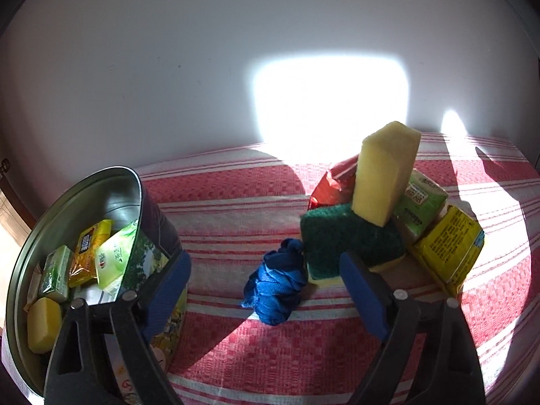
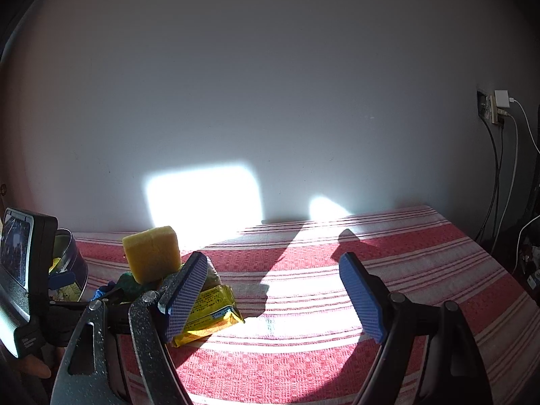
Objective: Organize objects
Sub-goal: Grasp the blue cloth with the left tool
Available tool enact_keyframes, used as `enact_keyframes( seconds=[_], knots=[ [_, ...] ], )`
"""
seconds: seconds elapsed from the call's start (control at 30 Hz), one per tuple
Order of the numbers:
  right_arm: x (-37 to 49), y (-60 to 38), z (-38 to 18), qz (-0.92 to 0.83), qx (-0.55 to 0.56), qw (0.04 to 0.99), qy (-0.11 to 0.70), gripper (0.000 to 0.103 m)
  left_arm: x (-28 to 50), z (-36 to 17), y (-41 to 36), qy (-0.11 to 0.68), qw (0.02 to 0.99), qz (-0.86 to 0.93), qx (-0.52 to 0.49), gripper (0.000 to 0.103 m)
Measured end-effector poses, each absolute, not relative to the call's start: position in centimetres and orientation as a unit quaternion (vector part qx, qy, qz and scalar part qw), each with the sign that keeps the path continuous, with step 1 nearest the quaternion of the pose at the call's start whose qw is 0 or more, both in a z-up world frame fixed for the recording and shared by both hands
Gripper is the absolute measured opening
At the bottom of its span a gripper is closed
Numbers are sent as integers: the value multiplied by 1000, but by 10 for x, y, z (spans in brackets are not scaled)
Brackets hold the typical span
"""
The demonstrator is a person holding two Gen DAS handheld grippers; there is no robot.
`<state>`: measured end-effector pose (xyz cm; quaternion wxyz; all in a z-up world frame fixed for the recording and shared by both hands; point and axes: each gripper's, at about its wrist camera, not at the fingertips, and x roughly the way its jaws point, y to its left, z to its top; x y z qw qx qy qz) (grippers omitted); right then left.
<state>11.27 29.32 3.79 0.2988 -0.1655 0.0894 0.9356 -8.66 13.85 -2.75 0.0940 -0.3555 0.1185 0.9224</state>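
Red-and-white striped cloth [image 1: 256,199] covers the table, white wall [image 1: 202,67] behind with a bright sun patch.

Left wrist view: blue rolled cloth [image 1: 278,287] lies on the stripes at lower centre, between the fingers of the left gripper [image 1: 266,290]; jaws spread wide, pads not touching it. Just right of it, touching or nearly so, a green scrub pad [image 1: 341,239] lies flat with a yellow sponge [image 1: 384,172] standing tilted on top. Behind them a red packet [image 1: 334,185], a green carton [image 1: 422,202], and a yellow packet [image 1: 452,246] at right, all bunched together. Lower left of frame: metal tin [image 1: 101,182], open, partly behind the left finger, holding a yellow wrapper [image 1: 87,253], pale green pack [image 1: 113,260], small green box [image 1: 55,270] and a yellow block [image 1: 42,324].

Right wrist view: right gripper [image 2: 273,293] jaws apart, nothing between the pads, bare sunlit cloth under the gap. Left finger overlaps the yellow packet [image 2: 209,310]; contact cannot be told. Yellow sponge [image 2: 152,253] up left of it. Far left edge: the other gripper's camera unit [image 2: 23,270], tin [image 2: 71,256] behind it. Upper right: wall socket with charger [image 2: 496,104], cables hanging down.
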Motion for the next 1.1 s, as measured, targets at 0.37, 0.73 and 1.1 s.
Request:
enact_keyframes(
  seconds=[0.37, 0.73, 1.1],
  knots=[
    [119, 302, 43, 931, -162, 300, 127, 82, -79, -36, 151, 135, 206, 889, -387, 73],
    [123, 306, 48, 930, -152, 299, 152, 82, -101, -46, 142, 92, 196, 877, -429, 53],
    [117, 317, 38, 923, -174, 296, 173, 82, -85, -42, 118, 21, 229, 875, -426, 27]
  ],
)
